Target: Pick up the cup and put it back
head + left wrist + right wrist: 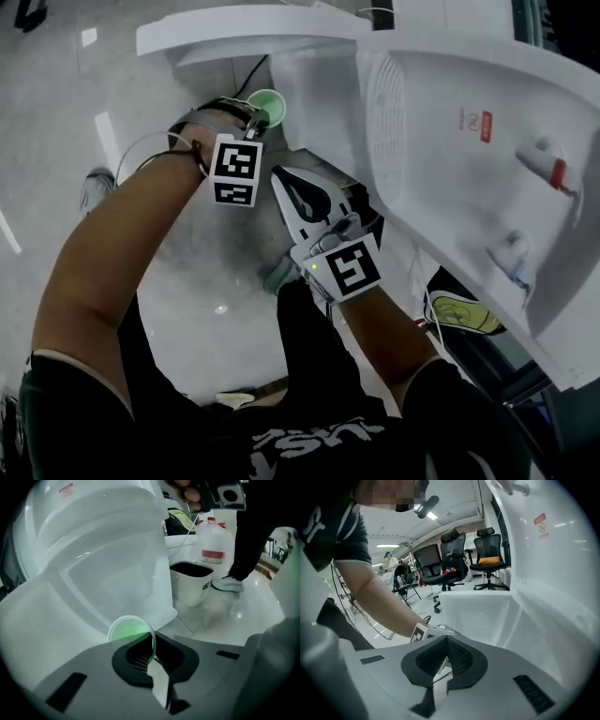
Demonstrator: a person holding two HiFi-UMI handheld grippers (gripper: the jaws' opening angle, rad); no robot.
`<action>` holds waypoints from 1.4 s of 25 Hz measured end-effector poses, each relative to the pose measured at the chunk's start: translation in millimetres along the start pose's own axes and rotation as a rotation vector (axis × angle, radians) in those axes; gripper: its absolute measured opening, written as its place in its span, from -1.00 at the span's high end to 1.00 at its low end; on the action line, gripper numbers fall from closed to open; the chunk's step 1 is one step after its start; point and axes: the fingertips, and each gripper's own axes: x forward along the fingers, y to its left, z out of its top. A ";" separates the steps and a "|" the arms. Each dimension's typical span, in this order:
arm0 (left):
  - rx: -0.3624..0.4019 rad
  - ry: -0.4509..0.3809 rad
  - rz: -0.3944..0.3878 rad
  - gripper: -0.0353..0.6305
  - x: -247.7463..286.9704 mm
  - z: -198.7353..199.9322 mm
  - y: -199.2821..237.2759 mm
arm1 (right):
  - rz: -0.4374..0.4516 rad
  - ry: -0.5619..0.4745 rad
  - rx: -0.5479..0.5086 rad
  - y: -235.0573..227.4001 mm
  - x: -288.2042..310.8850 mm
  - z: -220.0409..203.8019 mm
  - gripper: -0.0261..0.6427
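A translucent green cup (266, 105) hangs in front of a white shelf, off the floor. My left gripper (254, 122) is shut on its rim. In the left gripper view the cup (125, 629) sits just beyond the jaws, and its thin wall is pinched between the left gripper (153, 643) pads. My right gripper (286, 180) is just right of and below the left one, jaws closed and empty. In the right gripper view the right gripper (446, 645) points at the left gripper's marker cube (423, 631) and the left forearm.
A large white moulded plastic housing (469, 141) with a red label fills the right and top of the head view. A white bin with a dark liner (190, 581), a water jug (213, 543) and a person's shoe (227, 584) are on the glossy floor. Office chairs (454, 557) stand further off.
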 end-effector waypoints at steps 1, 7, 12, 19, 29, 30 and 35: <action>0.014 -0.008 0.000 0.84 13.8 2.0 -0.6 | 0.000 0.009 0.008 -1.1 1.2 -10.9 0.83; 0.139 -0.026 0.021 0.84 80.8 16.5 5.2 | 0.016 0.044 0.039 0.3 0.9 -57.0 0.83; 0.247 -0.025 0.041 0.84 112.9 30.4 12.4 | 0.007 0.069 0.059 -2.6 -10.7 -77.7 0.83; 0.336 -0.006 0.028 0.84 140.5 30.1 23.7 | -0.037 0.061 0.105 -16.8 -21.4 -80.4 0.83; 0.396 0.016 0.009 0.84 159.9 32.0 29.5 | -0.020 0.053 0.137 -11.0 -24.2 -76.1 0.83; 0.401 0.014 0.007 0.84 162.1 35.0 29.9 | -0.016 0.053 0.137 -9.6 -25.0 -75.5 0.83; 0.402 0.010 -0.005 0.84 174.5 46.9 34.3 | 0.006 0.056 0.146 -4.1 -26.9 -75.3 0.83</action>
